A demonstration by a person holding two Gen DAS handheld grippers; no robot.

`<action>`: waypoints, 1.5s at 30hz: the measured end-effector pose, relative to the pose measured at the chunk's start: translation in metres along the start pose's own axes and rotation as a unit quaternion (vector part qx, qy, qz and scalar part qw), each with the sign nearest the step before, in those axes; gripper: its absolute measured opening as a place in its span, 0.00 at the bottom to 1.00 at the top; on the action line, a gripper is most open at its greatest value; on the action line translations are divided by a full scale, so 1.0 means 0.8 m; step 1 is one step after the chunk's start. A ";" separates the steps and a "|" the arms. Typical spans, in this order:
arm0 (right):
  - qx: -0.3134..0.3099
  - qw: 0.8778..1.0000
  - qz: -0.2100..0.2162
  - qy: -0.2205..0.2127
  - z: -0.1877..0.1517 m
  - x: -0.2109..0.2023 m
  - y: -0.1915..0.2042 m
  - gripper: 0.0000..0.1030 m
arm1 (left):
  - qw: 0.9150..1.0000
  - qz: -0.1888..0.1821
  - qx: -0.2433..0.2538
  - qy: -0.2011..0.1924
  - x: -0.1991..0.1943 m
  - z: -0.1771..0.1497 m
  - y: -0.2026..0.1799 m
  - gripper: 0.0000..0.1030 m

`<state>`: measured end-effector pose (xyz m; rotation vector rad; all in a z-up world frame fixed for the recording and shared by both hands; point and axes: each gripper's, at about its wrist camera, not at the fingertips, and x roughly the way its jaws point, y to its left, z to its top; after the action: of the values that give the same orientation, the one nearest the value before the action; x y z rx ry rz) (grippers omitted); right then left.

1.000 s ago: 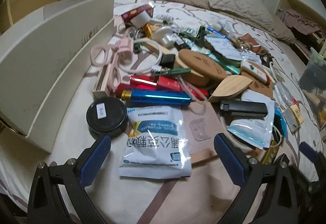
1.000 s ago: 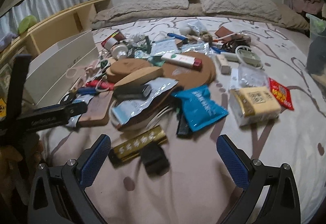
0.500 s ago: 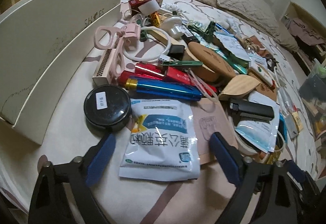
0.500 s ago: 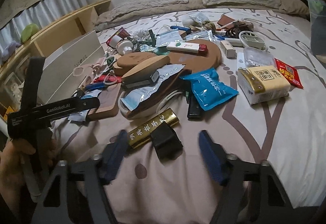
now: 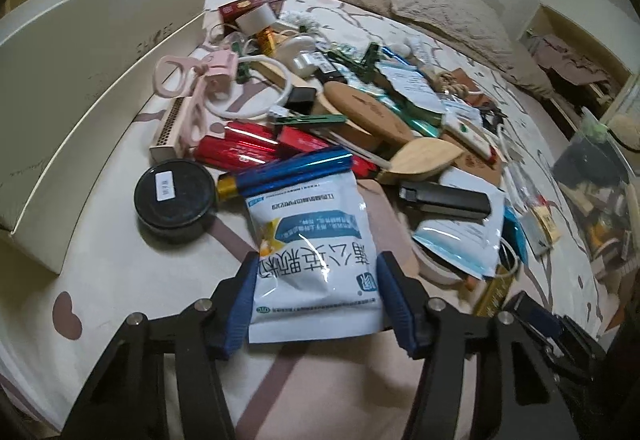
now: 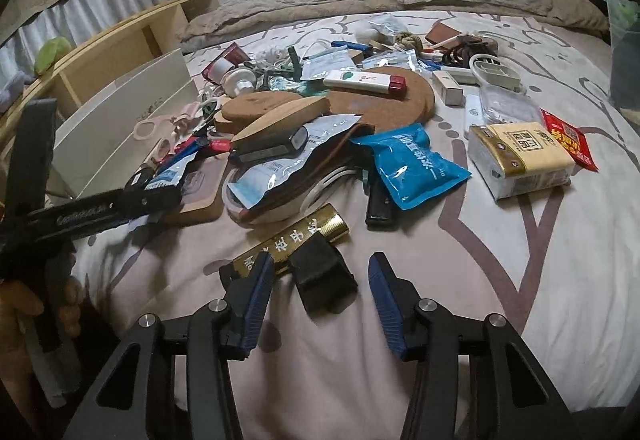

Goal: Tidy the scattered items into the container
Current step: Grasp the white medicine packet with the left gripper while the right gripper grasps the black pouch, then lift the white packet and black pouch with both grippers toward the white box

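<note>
Left jaws have just been closing on the pouch, right jaws on the black block!

My left gripper (image 5: 316,296) pinches the white pouch (image 5: 310,240) across its width, its long axis running straight ahead; the white container (image 5: 92,80) lies ahead-left, nearest this hand. My right gripper (image 6: 316,298), narrowed, straddles the black block (image 6: 322,276) without touching it.

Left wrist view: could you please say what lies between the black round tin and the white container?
Bare bedsheet alone separates black round tin and white container, shown in the left wrist view.
</note>
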<state>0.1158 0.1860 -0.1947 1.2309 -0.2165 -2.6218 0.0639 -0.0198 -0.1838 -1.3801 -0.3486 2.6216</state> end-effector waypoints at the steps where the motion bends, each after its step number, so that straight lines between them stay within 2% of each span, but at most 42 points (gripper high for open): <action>1: -0.001 1.000 0.000 0.000 0.000 0.001 0.000 0.45 | 1.000 -0.003 0.004 0.000 -0.001 -0.002 -0.003 0.55; 3: -0.002 1.000 0.002 0.001 0.000 0.002 0.000 0.38 | 1.000 -0.003 0.016 -0.003 -0.004 -0.008 -0.010 0.55; 6: -0.001 1.000 0.004 -0.001 0.000 0.001 0.000 0.34 | 0.999 0.001 0.039 -0.010 -0.008 -0.015 -0.021 0.55; 11: -0.001 1.000 0.007 -0.003 0.000 0.000 0.000 0.34 | 0.997 0.008 0.081 -0.016 -0.009 -0.020 -0.039 0.55; 15: 0.001 1.000 0.012 -0.007 0.000 -0.002 -0.001 0.34 | 0.995 0.029 0.097 -0.016 -0.003 -0.023 -0.046 0.58; 27: 0.023 0.999 0.027 -0.007 0.003 -0.002 -0.009 0.34 | 0.997 0.049 0.065 0.011 0.018 -0.010 -0.039 0.66; 34: 0.032 0.999 0.031 -0.013 0.003 -0.005 -0.012 0.34 | 0.999 0.028 0.033 0.018 0.021 0.001 -0.032 0.70; 36: 0.041 0.999 0.029 -0.017 0.004 -0.007 -0.016 0.34 | 0.999 0.017 0.033 0.018 0.020 0.001 -0.029 0.68; 38: 0.055 0.998 0.027 -0.021 0.005 -0.008 -0.022 0.34 | 0.999 0.003 0.037 0.018 0.019 -0.001 -0.030 0.59; 45: 0.076 0.997 0.021 -0.023 0.008 -0.007 -0.031 0.34 | 0.999 0.004 0.050 0.012 0.017 -0.004 -0.032 0.55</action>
<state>0.1102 0.2118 -0.1925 1.1987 -0.4523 -2.6399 0.0602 0.0089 -0.1890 -1.3809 -0.2056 2.5886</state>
